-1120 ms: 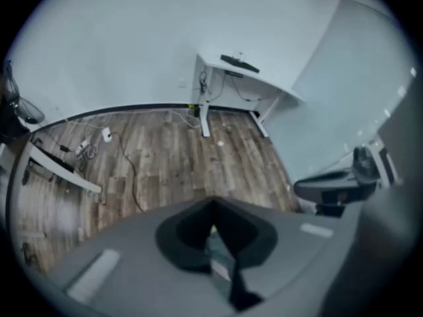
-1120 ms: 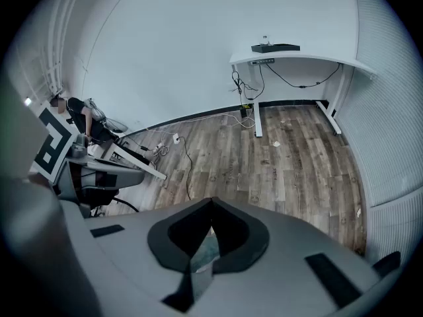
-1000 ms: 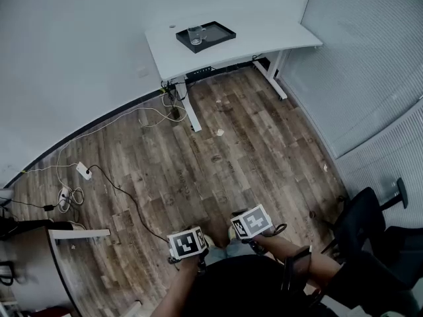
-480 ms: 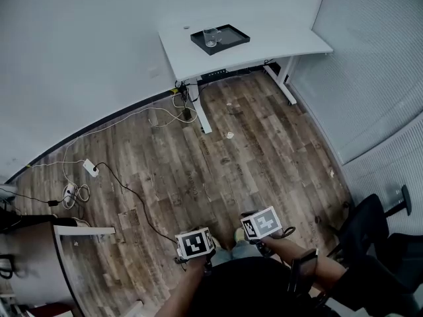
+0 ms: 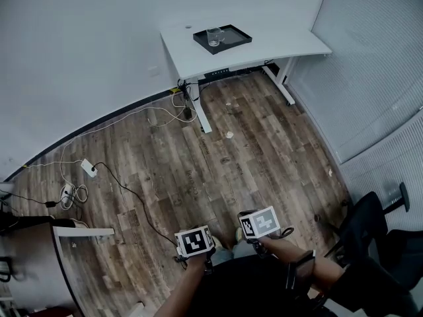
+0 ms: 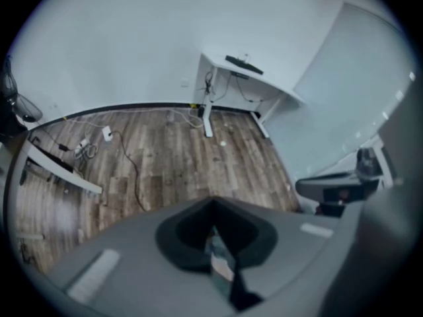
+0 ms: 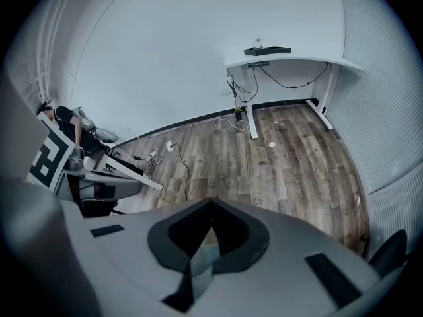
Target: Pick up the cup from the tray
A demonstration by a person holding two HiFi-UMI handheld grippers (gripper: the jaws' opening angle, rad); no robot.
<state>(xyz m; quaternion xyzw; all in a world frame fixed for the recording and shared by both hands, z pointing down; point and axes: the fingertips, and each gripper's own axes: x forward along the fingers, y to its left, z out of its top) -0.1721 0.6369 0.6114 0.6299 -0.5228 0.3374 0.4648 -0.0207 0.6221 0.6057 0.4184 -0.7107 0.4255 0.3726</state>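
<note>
A clear glass cup (image 5: 213, 37) stands at the left end of a black tray (image 5: 231, 39) on the white desk (image 5: 264, 45), far across the wooden floor. The tray (image 7: 268, 50) with the cup (image 7: 258, 43) also shows small and distant in the right gripper view, and the tray (image 6: 243, 63) is a dark sliver in the left gripper view. My left gripper (image 5: 194, 241) and right gripper (image 5: 259, 222) are held low, close to my body, far from the desk. Both point steeply down at the floor. Each is shut with nothing between its jaws.
Cables and a power strip (image 5: 84, 169) lie on the floor at the left. A black office chair (image 5: 370, 223) stands at the right by a grey partition (image 5: 377, 65). A white table edge (image 5: 79, 232) is at the lower left. A person in dark clothes (image 7: 66, 121) is off to the left.
The desk with the tray now sits further right in the head view. Both grippers have drifted slightly right in the picture and stay shut.
</note>
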